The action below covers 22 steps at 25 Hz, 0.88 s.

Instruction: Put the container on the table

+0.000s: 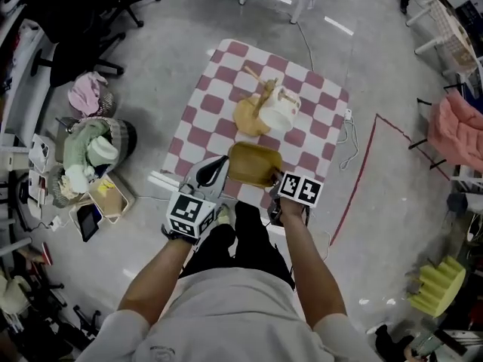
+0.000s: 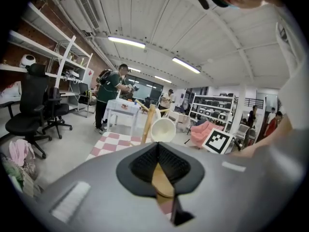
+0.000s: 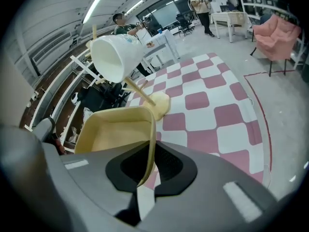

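Head view: the left gripper (image 1: 221, 167) and the right gripper (image 1: 276, 179) meet on a tan container (image 1: 253, 163), one at each side of it. The container sits over the near edge of the table (image 1: 204, 104), which has a pink-and-white checked cloth. Contact with the cloth cannot be told. Beyond the jaws stand a white cup (image 1: 281, 115) and a wooden stand (image 1: 260, 89). Each gripper's cube shows black-and-white square markers, with no lettering.

Left gripper view: the left gripper (image 2: 159, 170) has its jaws closed on a thin tan edge of the container (image 2: 163, 185). The white cup (image 2: 162, 129) lies straight ahead of the jaws.

Right gripper view: the right gripper (image 3: 148, 161) has its jaws pinched on the container (image 3: 113, 132) wall, with the open tray just left of the jaws. The white cup (image 3: 113, 57), ahead and tipped on its side, carries faint print too small to read.
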Available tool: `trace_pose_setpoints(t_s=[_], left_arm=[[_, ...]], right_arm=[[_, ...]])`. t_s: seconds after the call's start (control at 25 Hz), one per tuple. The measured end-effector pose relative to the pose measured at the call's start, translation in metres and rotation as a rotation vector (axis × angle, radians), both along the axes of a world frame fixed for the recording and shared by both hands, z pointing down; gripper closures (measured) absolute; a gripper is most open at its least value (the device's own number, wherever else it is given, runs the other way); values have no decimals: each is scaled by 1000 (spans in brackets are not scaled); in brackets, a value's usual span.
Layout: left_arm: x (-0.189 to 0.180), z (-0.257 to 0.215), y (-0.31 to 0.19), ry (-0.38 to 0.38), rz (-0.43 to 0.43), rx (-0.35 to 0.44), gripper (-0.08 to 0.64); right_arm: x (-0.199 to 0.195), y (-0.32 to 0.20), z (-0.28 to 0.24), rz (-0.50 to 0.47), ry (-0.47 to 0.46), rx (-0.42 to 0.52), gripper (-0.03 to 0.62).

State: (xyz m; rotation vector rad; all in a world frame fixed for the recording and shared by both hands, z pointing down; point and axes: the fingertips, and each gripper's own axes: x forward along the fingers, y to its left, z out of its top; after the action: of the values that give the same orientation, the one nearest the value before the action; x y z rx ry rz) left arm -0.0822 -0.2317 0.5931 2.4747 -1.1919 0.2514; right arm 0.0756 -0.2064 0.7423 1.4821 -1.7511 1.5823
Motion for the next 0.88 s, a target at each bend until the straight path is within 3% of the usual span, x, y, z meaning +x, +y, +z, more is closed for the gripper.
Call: trace_pose_setpoints(t_s=[0.36, 0.88], left_arm=[[15, 42, -27, -17, -22, -72, 554], [15, 68, -36, -22, -46, -121, 554]], right_arm=[[4, -24, 61, 20, 13, -82, 566], [5, -35, 96, 64, 78, -113, 565]])
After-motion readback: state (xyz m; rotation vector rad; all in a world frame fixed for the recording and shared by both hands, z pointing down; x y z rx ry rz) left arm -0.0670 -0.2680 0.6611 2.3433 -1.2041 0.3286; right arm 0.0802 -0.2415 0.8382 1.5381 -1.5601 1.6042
